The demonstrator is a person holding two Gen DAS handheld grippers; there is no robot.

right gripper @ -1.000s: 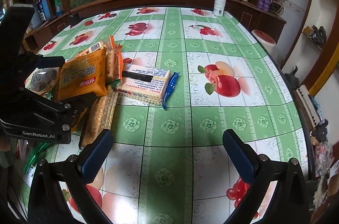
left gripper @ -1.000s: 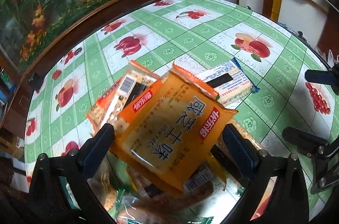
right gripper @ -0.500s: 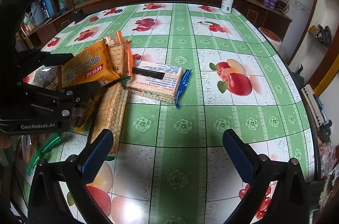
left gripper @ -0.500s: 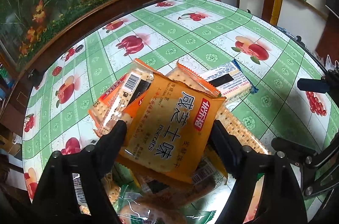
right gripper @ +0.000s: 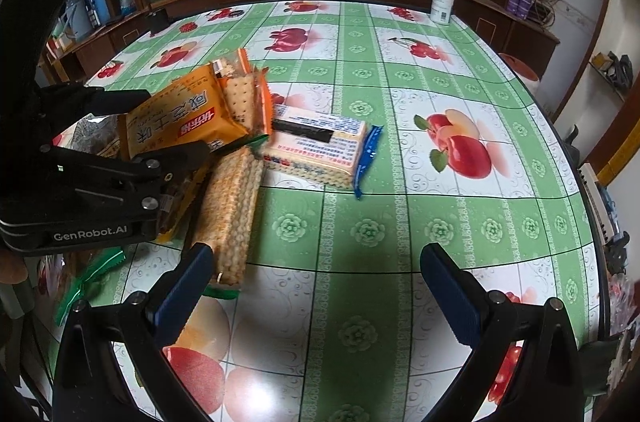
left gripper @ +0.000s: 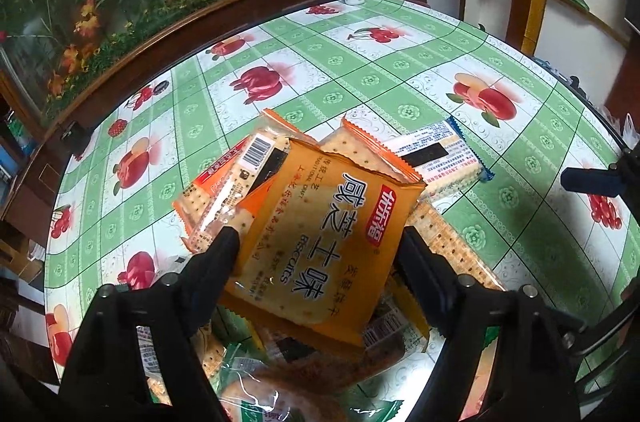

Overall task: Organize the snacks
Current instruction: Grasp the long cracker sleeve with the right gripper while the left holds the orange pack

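At centre frame, the left hand-held gripper [left gripper: 316, 246], having just narrowed from wide, is clamping the orange biscuit packet [left gripper: 320, 234] above the snack pile on the tabletop [right gripper: 360, 230], readying its sorting, while the right hand-held gripper [right gripper: 316, 278] is hovering wide, empty.

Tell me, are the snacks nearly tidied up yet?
Not nearly. Nothing looks sorted: the packets lie in a loose pile on the table. In hand, the left gripper is shut on the orange biscuit packet, held above the heap. Left to do: the long cracker sleeve, the blue-edged cracker pack and the other wrappers underneath. The right gripper hangs open and empty.
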